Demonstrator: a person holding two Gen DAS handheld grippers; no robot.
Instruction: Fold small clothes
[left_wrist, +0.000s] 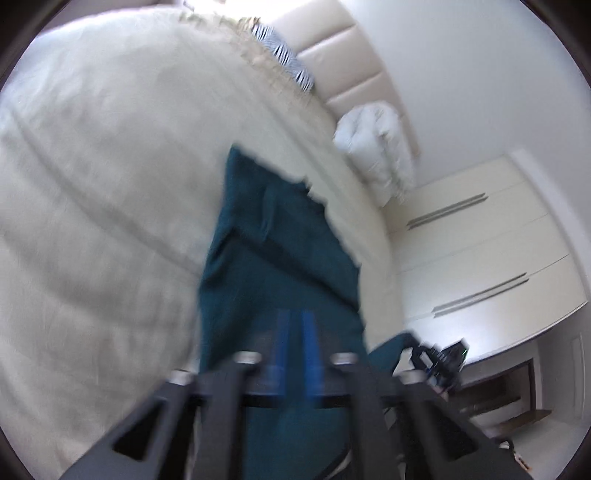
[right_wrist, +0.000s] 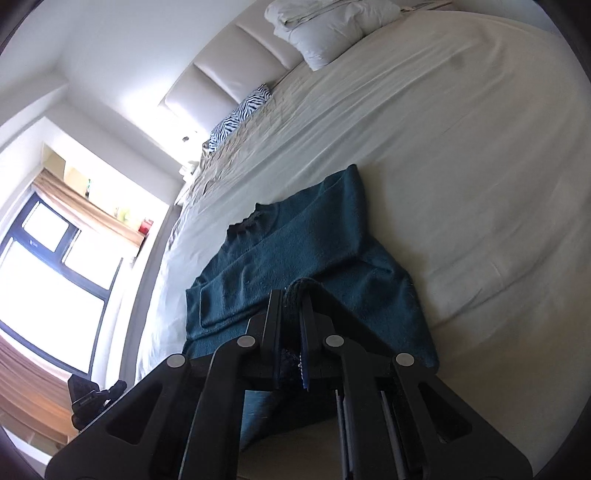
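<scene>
Two grippers, one teal sweater (right_wrist: 295, 254), on bed (right_wrist: 461, 155) near its foot edge. Right gripper (right_wrist: 295, 295) clamped on knit hem; left gripper (left_wrist: 295, 332) pinched on cloth, blurred. Sweater's long axis runs ahead of both toward headboard (right_wrist: 229, 70). Lower edge hidden beneath jaws.

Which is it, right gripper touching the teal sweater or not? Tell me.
Touching. The right wrist view shows the right gripper shut on a bunched fold of the teal sweater.
</scene>
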